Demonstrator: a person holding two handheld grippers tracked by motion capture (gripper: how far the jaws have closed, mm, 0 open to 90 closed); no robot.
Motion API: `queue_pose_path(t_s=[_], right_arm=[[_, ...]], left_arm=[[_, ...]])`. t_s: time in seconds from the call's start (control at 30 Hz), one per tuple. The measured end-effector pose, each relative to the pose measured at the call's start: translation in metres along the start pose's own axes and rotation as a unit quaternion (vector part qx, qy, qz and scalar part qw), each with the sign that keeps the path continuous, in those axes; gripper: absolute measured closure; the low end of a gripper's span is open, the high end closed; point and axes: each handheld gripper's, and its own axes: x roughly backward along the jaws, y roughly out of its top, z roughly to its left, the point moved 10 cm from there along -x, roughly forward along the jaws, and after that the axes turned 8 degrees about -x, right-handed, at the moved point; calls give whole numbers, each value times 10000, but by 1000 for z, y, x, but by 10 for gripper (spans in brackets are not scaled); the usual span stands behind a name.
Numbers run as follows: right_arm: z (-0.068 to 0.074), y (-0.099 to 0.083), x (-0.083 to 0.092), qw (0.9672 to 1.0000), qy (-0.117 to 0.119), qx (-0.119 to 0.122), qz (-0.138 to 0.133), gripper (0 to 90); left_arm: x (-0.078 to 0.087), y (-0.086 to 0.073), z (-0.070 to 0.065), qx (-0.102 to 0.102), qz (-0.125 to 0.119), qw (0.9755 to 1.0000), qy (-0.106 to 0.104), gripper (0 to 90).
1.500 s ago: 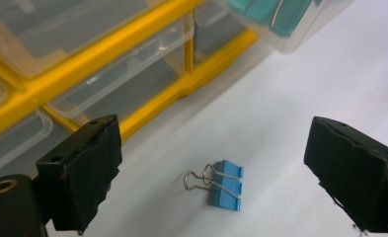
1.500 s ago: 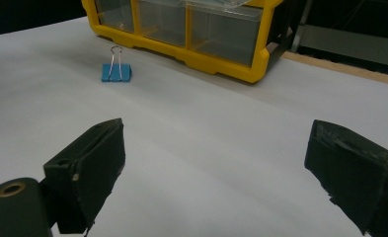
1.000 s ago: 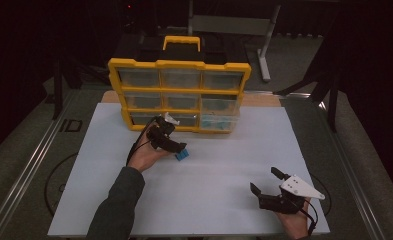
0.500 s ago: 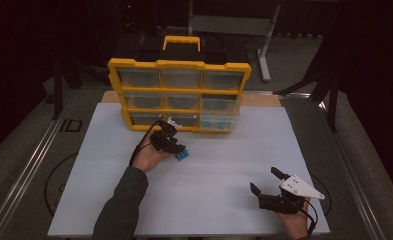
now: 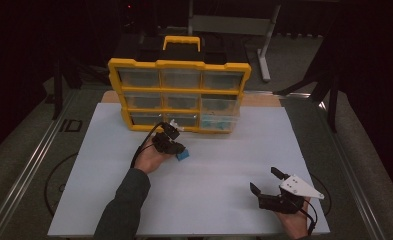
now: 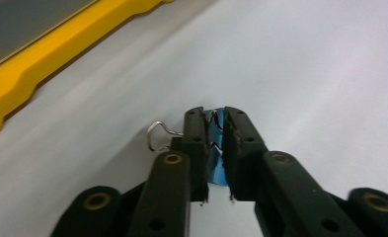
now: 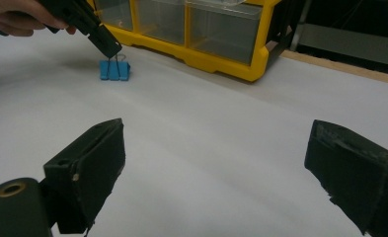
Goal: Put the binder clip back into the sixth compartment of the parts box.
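My left gripper has just been closing, fingers pinching the blue binder clip by its wire handle on the counter to lift it, while my right gripper waits, fingers spread.

A small blue binder clip stands on the white sheet just in front of the yellow drawer box, near the box's middle. Its blue body rests on the sheet and its silver wire handles rise upward, one swung out sideways.
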Motion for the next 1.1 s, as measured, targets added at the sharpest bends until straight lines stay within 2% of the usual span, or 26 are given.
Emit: queue_pose_path(t_s=[0.03,0.07,0.1,0.23,0.37,0.9,1.1], right_arm=[[1,0,-1,10000,7,8,9,84],[1,0,-1,10000,12,16,13,85],[1,0,0,10000,17,8,14,84],[1,0,0,10000,17,-2,-14,84],[1,1,0,10000,25,-17,-28,84],[2,1,0,10000,31,-14,-32,84],[2,1,0,10000,33,-14,-32,84]], left_arm=[[1,1,-1,-36,7,10000,-18,867],[1,0,-1,-77,39,10000,47,888],[1,0,-1,-78,41,10000,22,891],[3,-1,0,-83,51,9999,47,894],[9,1,2,-49,-38,9999,114,894],[46,17,1,-173,-326,9990,251,895],[61,25,1,-283,-391,9983,317,895]])
